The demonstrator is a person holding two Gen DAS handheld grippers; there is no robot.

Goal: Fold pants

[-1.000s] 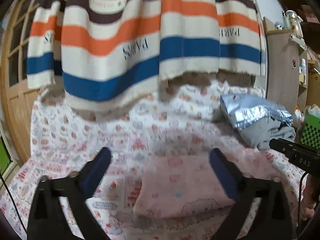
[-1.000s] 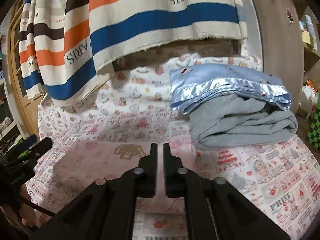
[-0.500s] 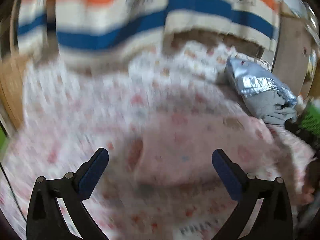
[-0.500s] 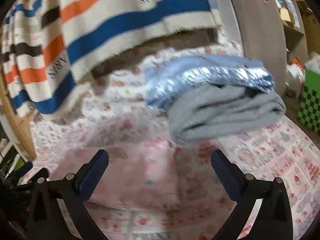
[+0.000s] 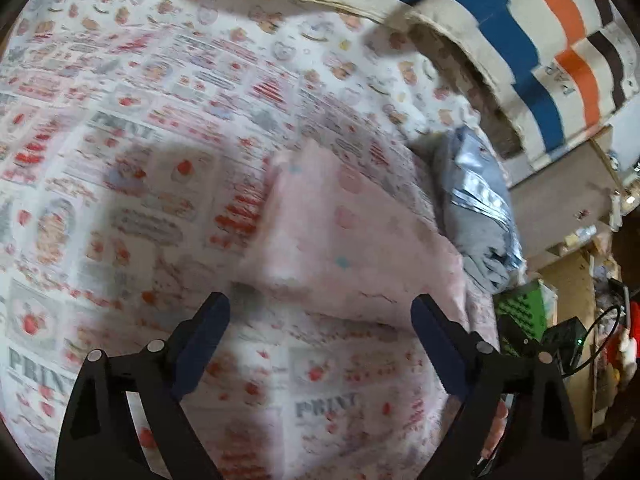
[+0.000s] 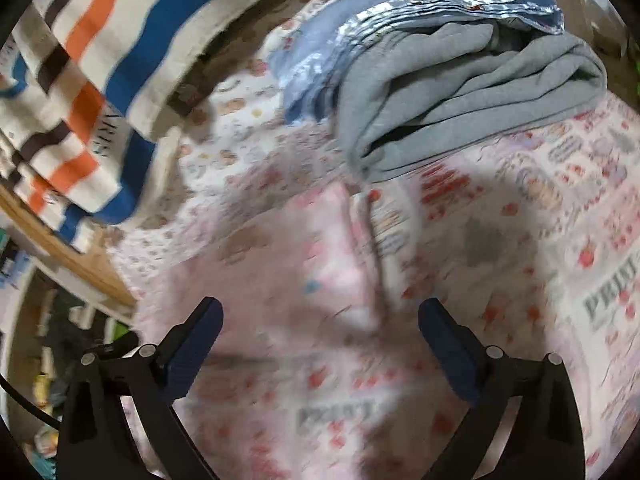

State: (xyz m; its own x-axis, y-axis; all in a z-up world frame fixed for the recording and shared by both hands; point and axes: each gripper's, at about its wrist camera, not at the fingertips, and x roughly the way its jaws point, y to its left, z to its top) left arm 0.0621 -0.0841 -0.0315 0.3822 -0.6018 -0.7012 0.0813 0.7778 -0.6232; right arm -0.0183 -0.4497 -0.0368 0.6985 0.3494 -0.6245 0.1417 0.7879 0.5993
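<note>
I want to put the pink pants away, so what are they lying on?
The folded pink pants lie on the printed bedsheet, which shows all around them. Whatever is beneath the pants themselves is covered, so I can't tell.

Both my wrist views are motion-blurred; the printed bedsheet (image 5: 160, 128) smears worst. Indoor light is even and moderately bright. My grippers cast soft grey shadows on the sheet. Glare shows on the satin-edged blue blanket (image 6: 420, 8). Fisheye bends the striped blanket (image 5: 540, 40), and the corners vignette black.
</note>
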